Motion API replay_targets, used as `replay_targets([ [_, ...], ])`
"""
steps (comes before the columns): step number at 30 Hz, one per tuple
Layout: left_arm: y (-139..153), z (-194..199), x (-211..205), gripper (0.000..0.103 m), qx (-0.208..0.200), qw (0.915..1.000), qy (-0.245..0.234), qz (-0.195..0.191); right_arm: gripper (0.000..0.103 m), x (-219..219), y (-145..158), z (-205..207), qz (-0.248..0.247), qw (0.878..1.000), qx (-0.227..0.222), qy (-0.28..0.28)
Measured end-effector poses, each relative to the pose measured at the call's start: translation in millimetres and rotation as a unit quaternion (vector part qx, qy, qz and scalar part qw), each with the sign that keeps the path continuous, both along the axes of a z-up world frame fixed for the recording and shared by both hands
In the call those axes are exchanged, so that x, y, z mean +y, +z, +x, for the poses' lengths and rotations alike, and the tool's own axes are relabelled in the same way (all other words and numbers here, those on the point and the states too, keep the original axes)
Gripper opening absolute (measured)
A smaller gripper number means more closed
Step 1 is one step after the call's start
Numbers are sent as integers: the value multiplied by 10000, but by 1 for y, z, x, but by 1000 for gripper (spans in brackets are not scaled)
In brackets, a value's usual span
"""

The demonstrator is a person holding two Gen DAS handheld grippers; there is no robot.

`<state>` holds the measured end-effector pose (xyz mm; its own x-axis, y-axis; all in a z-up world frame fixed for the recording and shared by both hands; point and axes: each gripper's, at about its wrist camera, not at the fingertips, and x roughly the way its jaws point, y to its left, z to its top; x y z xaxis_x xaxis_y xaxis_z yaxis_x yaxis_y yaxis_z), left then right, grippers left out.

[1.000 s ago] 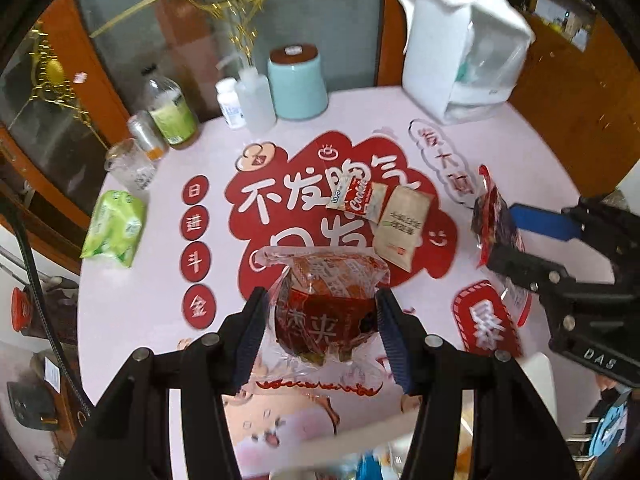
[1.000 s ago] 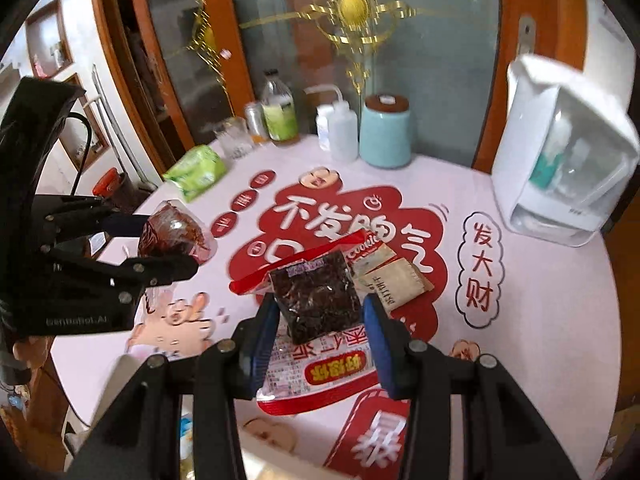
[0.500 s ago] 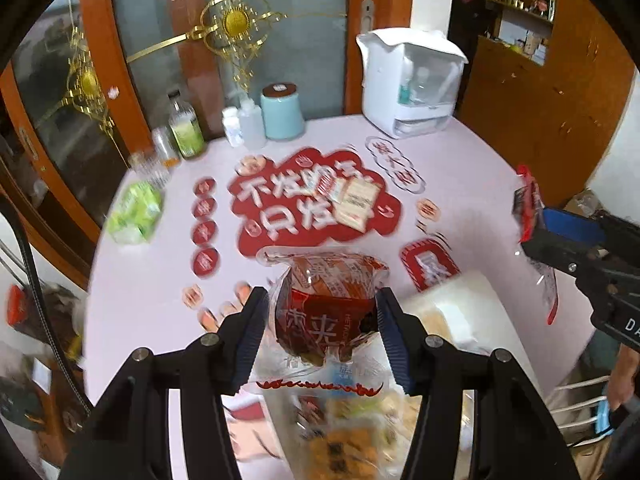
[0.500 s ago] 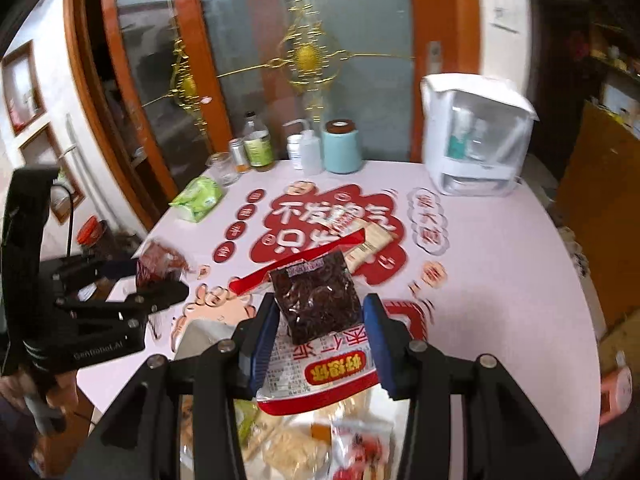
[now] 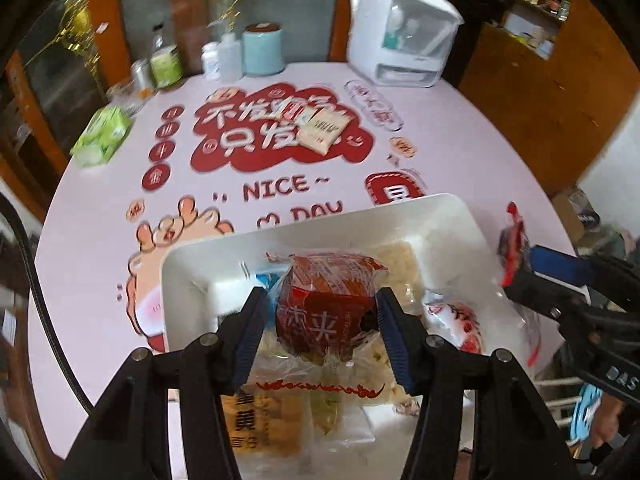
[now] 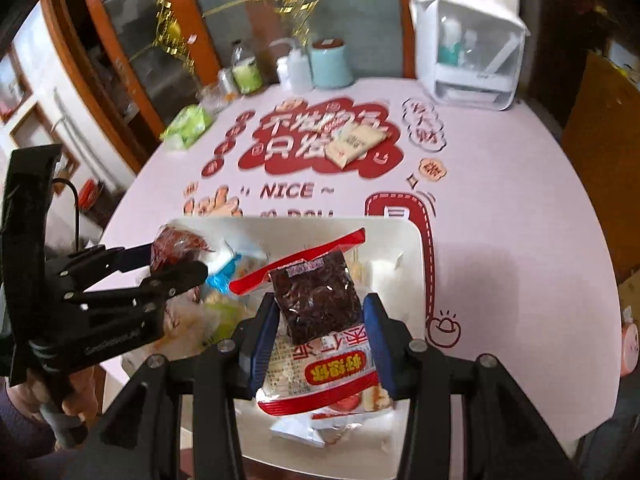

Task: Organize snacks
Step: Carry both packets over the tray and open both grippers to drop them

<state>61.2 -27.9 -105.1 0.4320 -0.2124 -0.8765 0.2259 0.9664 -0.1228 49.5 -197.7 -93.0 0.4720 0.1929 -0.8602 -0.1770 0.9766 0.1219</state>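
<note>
Pink round table (image 5: 100,280) with red printed lettering carries everything. Nearest, the left gripper (image 5: 320,320) has its fingers clamped on a clear-wrapped red snack packet (image 5: 326,304) above the white rectangular plastic bin (image 5: 400,216) of snacks. The right gripper (image 6: 320,328) hangs over the same bin, fingers clamped on a red-and-white packet of dark dried fruit (image 6: 316,300). Farther off, two beige sachets (image 5: 322,128) lie on the table's red lettering.

Bare table (image 5: 460,152) lies open at frame centre and right, while bottles (image 5: 166,65), canister (image 5: 262,50) and white appliance (image 5: 404,36) crowd the top edge, and the white bin (image 5: 448,216) below looks nearly full.
</note>
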Motion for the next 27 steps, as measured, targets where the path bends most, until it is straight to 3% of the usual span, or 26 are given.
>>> replay_targets([
  [4,-13,1,-15,54,133,9996,203,122,44,-5,-11,4,-146,9984,62,547],
  [10,-13,-1,-27,55,105,9975,685,122,44,-15,-28,14,-11,9960,304,834],
  [15,-7,-5,-27,58,32,9962,818,283,45,-12,-35,24,-53,9948,350,952],
  [16,-6,-5,-28,60,20,9964,805,280,45,-11,-37,26,-27,9946,368,967],
  [18,-4,-4,-28,87,-6,9966,788,259,45,-8,-41,31,25,9938,489,999],
  [20,-1,-2,-26,93,-80,9964,812,214,52,-7,-44,35,10,9937,533,986],
  [22,1,1,-23,94,-72,9964,829,182,74,-7,-45,38,27,9941,478,971],
  [27,1,6,-14,94,14,9948,1019,60,77,-7,-42,40,44,9937,397,1046],
])
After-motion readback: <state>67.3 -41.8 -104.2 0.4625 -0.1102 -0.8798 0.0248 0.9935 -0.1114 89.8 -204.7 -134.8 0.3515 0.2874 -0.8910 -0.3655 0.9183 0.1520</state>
